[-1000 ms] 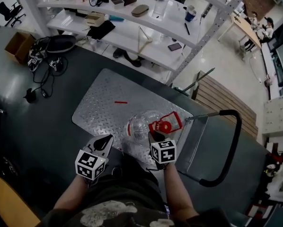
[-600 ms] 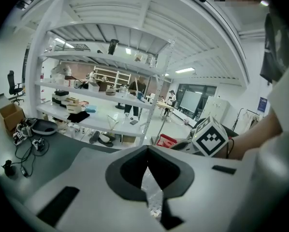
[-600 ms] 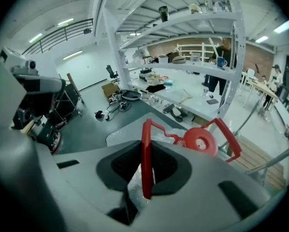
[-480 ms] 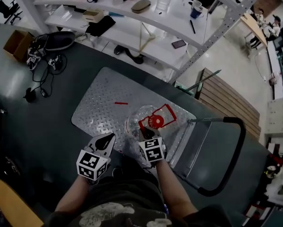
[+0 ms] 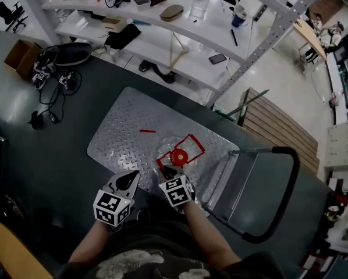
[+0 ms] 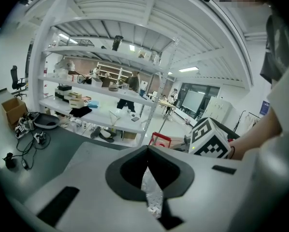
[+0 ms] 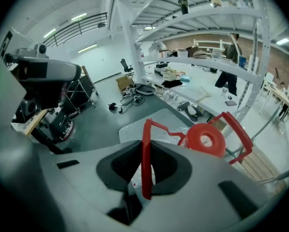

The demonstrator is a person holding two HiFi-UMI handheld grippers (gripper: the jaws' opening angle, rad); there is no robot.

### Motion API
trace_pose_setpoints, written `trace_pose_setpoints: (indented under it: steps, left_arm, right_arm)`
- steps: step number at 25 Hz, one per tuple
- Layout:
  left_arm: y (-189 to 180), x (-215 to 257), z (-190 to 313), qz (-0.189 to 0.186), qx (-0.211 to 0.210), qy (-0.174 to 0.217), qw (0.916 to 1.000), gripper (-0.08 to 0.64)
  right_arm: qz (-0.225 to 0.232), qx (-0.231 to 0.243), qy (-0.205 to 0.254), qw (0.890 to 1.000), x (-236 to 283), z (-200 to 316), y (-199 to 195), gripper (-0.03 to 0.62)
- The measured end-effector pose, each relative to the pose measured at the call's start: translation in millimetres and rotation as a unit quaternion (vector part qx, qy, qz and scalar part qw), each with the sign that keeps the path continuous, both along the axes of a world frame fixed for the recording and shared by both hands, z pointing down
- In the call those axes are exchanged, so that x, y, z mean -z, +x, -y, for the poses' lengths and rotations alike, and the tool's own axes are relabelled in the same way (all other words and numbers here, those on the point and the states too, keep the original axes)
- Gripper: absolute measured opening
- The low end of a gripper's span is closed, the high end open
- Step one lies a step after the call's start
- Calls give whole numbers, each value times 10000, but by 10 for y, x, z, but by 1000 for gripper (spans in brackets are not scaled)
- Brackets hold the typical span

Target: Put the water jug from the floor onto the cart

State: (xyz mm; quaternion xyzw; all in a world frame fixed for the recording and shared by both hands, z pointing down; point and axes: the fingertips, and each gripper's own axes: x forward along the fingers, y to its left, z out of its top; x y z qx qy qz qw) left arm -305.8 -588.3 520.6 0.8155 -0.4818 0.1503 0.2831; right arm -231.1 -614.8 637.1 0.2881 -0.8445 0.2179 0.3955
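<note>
**Jug held by its handle at the cart's near edge**

The right tongs [image 7: 144, 164] are clamped on one red bar of the jug's handle [image 7: 242, 129]; the bar runs straight between the two dark pads. The left tongs [image 6: 147, 170] are together with nothing in them, and only a thin sliver of the cart's deck shows between the pads. In the head view the left tongs [image 5: 126, 181] sit at the cart's near edge, just left of the right tongs [image 5: 166, 172].

The clear jug [image 5: 188, 157] is over the near part of the cart's deck [image 5: 124, 141], right in front of the right tongs. Its red cap [image 5: 178, 157] faces up and the handle frame stands off it toward the cart's far side. Whether the jug's base rests on the deck cannot be told.

A short red mark [image 5: 147, 131] lies on the deck, toward the cart's middle. The cart's black push bar [image 5: 281, 176] loops at its right end. Dark floor [image 5: 52, 150] surrounds the cart; cables [image 5: 53, 89] and a cardboard box [image 5: 21, 56] lie on it well left of the cart. White shelves [image 5: 180, 36] stand beyond the cart's far side.
</note>
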Motion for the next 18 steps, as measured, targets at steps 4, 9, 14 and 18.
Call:
trace_pose_setpoints:
  steps: [4,9,14,18]
  left_arm:
    - [-13,48,-107,12,-5,74,10000,8]
    - [-115,68,-302,47,117,148,9998,8]
    - [-195,164,-588,35,262,251,9993,6]
    - [-278,280,-912,-59,339,381,9987,6]
  right_arm:
    - [-73,116,19,9999,-38,-61,-70,35]
    - [11,-21,289,9996,11,-93,-47,38]
    - [361,-443,584,9967,300,-139,17,57]
    - [619,-634,1043,9906,617,-309,41,112]
